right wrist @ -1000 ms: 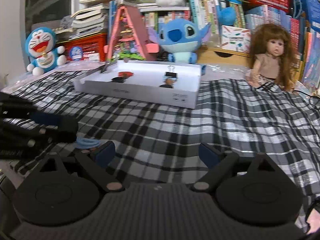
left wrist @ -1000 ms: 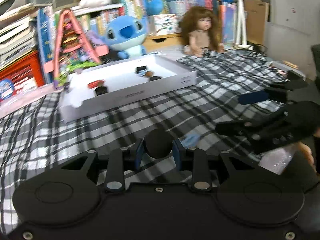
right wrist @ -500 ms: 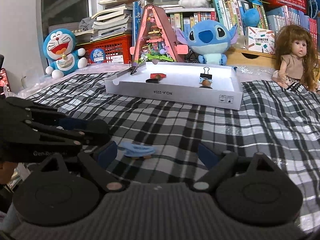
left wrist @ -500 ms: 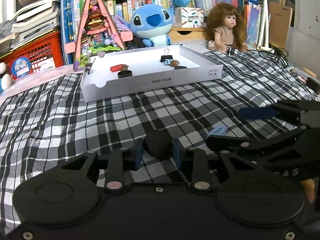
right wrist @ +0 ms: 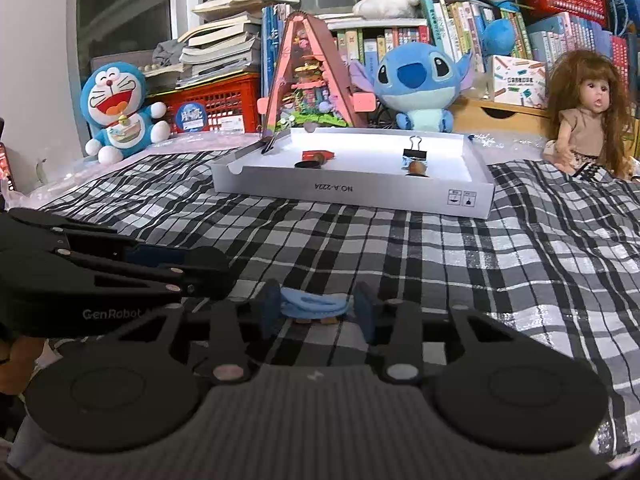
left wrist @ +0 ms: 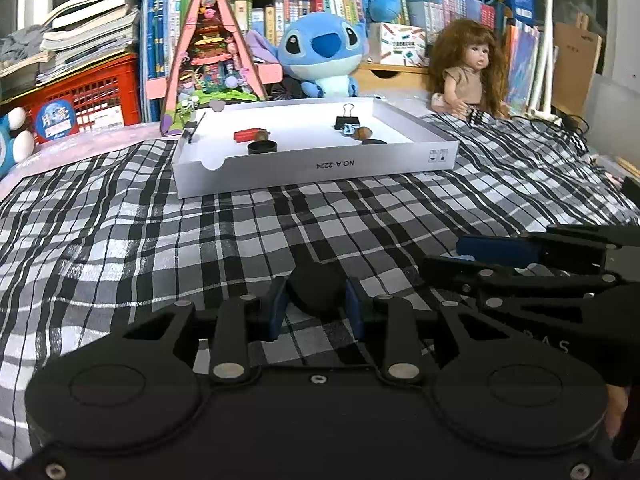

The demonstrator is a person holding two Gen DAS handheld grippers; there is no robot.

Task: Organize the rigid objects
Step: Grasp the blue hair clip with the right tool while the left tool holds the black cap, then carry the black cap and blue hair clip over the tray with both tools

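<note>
- left gripper (left wrist: pixel 316 306) clamped on a round black disc-like object (left wrist: pixel 316 290), blue pads pressing both its sides, held over the black-and-white plaid cloth (left wrist: pixel 120 240)
- right gripper (right wrist: pixel 316 312) just beside it, low over the cloth; jaws closing, a flat light-blue plastic piece (right wrist: pixel 314 306) sits between the blue pads; pads look to touch its ends but the view is tight, can't be sure they press
- in the left wrist view the right gripper comes in from the right edge, fingers side-on, a sliver of light blue at the tips
- shallow white cardboard box lid (left wrist: pixel 320 166) lies further back on the cloth, well apart from both grippers, printed label on its front wall
- inside the lid, left to right: small red block (left wrist: pixel 246 135), short black round cap (left wrist: pixel 262 147), black binder clip (left wrist: pixel 346 120) standing handles up, brown nut-like piece (left wrist: pixel 364 133)
- behind the lid: pink triangular toy house (left wrist: pixel 212 60), blue plush with big ears (left wrist: pixel 320 52), long-haired doll (left wrist: pixel 470 72) sitting right of the lid
</note>
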